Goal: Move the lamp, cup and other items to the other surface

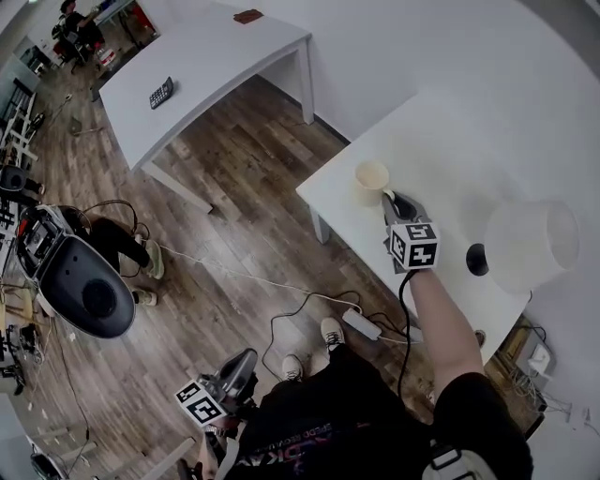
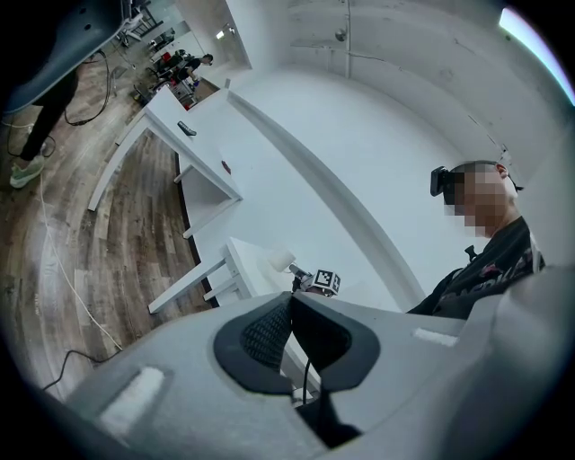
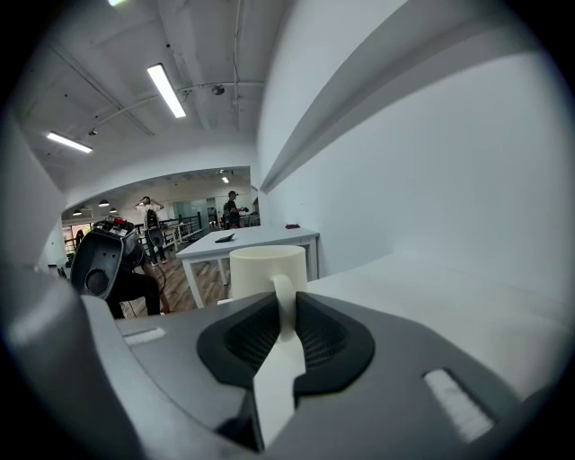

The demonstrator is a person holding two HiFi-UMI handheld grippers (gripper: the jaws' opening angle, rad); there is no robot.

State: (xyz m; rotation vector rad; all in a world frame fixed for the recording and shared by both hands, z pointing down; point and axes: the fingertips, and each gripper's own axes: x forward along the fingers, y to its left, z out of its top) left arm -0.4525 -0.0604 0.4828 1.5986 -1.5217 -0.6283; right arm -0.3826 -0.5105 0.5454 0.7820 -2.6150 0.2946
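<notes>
Wood floor (image 1: pixel 234 206) runs between two white surfaces. The cup (image 1: pixel 370 181) is at the near surface (image 1: pixel 441 131), close to its edge. The lamp (image 1: pixel 530 242) stands on the same surface, nearer the wall. The far surface (image 1: pixel 216 56) is well apart, across the floor. It has a small dark thing (image 1: pixel 161 92) and a small brown thing (image 1: pixel 248 16) on it.

The cup looks hard and smooth, like a china mug. I think it is stiff and not very heavy, but it could slip, and it would break if it fell. The best spot to hold is the handle (image 3: pixel 283 301). That is where the right gripper (image 1: pixel 394 202) has it. Its fingers (image 3: pixel 252 334) are closed tight on the handle, one on each side. Held only by the handle, the cup may tip, so I think it needs a slow, upright carry. I cannot tell if its bottom touches the surface.

The cup is cream white, round and plain, and open at the top. I see nothing inside it. The lamp has a big pale shade and a dark round foot.

The left gripper (image 1: pixel 246 361) hangs low by the person's leg, over the floor. Its fingers are pressed together with nothing in them.
</notes>
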